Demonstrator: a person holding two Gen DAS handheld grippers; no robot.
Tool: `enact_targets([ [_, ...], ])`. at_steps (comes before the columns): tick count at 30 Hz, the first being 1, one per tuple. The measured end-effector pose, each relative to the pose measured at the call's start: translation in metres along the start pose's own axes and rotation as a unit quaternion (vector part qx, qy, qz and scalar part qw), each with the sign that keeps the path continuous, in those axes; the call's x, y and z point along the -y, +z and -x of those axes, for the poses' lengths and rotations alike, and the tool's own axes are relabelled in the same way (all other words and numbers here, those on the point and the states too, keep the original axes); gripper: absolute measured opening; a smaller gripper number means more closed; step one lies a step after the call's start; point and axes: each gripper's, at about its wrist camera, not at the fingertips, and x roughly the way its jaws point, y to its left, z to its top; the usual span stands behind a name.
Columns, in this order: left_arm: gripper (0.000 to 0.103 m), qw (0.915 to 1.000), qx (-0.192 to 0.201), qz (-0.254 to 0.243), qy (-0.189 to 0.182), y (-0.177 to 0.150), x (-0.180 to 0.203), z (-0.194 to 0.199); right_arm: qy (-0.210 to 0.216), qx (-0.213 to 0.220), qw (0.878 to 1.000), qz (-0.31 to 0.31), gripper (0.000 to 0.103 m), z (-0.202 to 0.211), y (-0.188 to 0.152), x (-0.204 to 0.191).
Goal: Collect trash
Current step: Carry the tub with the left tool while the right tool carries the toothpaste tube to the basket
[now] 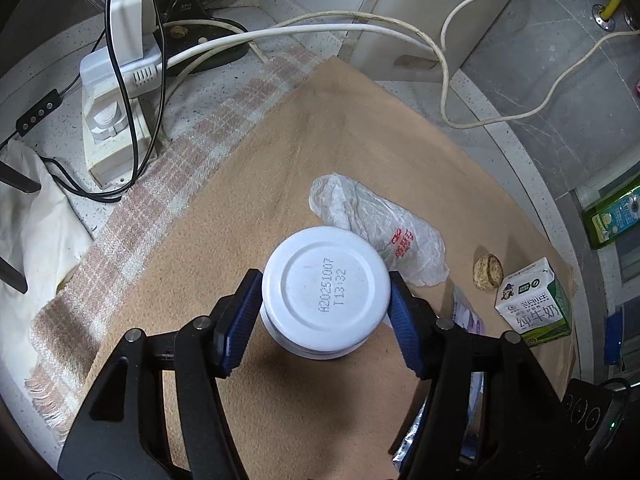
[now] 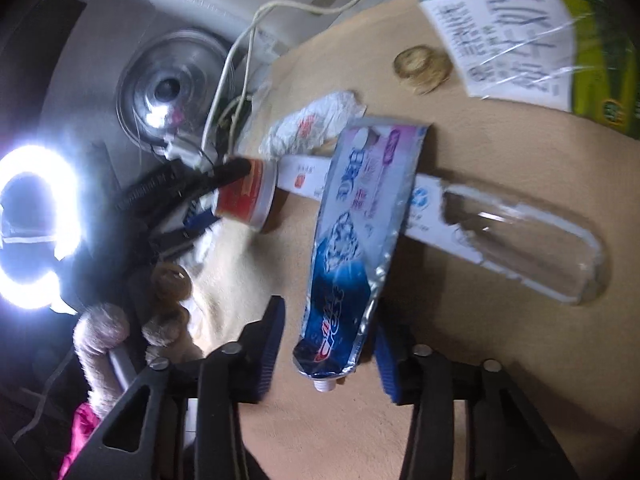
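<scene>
1. Left wrist view: my left claw (image 1: pixel 326 300) sits around a white jar (image 1: pixel 326 286) that stands upside down on the tan mat (image 1: pixel 280 184), its stamped base facing me. Both blue pads (image 1: pixel 240 316) appear to be against the jar's sides, so I read this as a grip just made. The jar still rests on the mat, though, so nothing is lifted.

2. Same view, what is left: a crumpled bag (image 1: pixel 380 224) lies just beyond the jar, touching it. A nutshell (image 1: pixel 488 272) and a milk carton (image 1: pixel 534 306) sit to the right, near the mat's edge. All are untouched. I see no bin here.

3. Right wrist view: my right claw (image 2: pixel 326 344) straddles the cap end of a toothpaste tube (image 2: pixel 352 248) lying flat on the mat (image 2: pixel 460 360). The jaws are partly open. The left pad stands clear of the tube, and the right one is close to its edge, but I cannot tell if it touches. I judge the tube framed, not yet held.

4. Same view, farther out: the tube lies across a white box (image 2: pixel 432 204) with a clear plastic blister (image 2: pixel 532 240) at its right end. The carton (image 2: pixel 520 36), nutshell (image 2: pixel 422 64) and bag (image 2: pixel 316 122) lie beyond, and the other claw (image 2: pixel 224 184) is on the jar (image 2: pixel 248 196) at far left.

5. My judgement: collection is at an early stage, with two pickups under way and nothing visibly binned.
</scene>
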Motion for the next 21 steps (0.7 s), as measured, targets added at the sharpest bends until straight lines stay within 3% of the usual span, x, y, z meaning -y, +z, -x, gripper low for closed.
enact_targets([
  [3,0.063,1.0,0.002,-0.001,-0.003,0.0,0.0,0.0,-0.022,0.004,1.0,0.017,0.033,-0.003,0.0,-0.007],
  [5,0.063,1.0,0.004,0.0,-0.004,0.0,-0.001,0.001,-0.031,0.003,0.999,0.018,0.02,-0.003,0.001,-0.007],
  [10,0.062,0.9999,0.011,-0.002,-0.001,-0.003,-0.003,0.006,-0.026,0.005,0.999,0.02,0.005,-0.002,0.001,-0.005],
  [21,0.062,0.9988,0.043,-0.021,0.0,-0.015,-0.012,0.046,-0.05,0.045,0.996,0.062,0.001,0.02,-0.001,-0.026],
])
